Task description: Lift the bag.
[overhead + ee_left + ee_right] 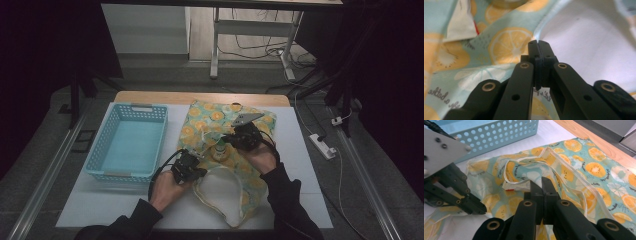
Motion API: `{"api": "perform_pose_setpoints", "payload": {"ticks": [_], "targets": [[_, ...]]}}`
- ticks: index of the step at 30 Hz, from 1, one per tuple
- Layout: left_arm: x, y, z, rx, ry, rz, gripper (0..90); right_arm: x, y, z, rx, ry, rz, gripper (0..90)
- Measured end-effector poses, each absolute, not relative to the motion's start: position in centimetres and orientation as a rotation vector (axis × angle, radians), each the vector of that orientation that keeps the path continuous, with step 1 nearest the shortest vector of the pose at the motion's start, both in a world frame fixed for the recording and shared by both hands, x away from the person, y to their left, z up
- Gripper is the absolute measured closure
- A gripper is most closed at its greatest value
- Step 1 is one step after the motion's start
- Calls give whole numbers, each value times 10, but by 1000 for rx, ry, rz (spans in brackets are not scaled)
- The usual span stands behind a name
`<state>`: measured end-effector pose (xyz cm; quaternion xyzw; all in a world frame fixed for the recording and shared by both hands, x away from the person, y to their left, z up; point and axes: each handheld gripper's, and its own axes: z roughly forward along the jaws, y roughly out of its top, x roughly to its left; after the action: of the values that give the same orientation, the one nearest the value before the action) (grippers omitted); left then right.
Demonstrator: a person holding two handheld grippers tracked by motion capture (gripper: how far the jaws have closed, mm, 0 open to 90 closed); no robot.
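Two grippers work on one citrus-print cloth [210, 125] lying on the white table [300, 165], right of the blue basket [127, 145]. The cloth is teal with orange and lemon slices, cream piping along its edges, white lining showing where it opens toward the person.

Left gripper [192, 167] sits at the cloth's near left edge. In the left gripper view its jaws are pressed together at the tips, right at the seam where print meets white lining [586, 42]; they look to pinch that hem, though the cloth between the pads is hard to make out. The right gripper view shows the same gripper's black tip [480, 210] down on the cloth edge.

Right gripper [235, 140] is over the cloth's middle, grey plate on top. In its own view the jaws are closed tight with piped folds [524, 182] bunched just ahead of them; whether cloth is caught between them I cannot tell.

A small white tag with a red mark [461, 22] lies on the cloth near the left jaws. The basket is apart from the cloth, beside it.
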<state>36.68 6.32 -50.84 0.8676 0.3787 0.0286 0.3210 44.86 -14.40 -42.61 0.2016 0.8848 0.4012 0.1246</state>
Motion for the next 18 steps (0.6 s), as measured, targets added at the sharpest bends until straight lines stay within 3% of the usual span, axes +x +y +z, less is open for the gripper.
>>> {"api": "perform_pose_setpoints", "payload": {"ticks": [18], "targets": [[365, 78, -458, 2209, 940, 70, 900, 442, -148, -408, 582, 2599, 1237, 890]]}}
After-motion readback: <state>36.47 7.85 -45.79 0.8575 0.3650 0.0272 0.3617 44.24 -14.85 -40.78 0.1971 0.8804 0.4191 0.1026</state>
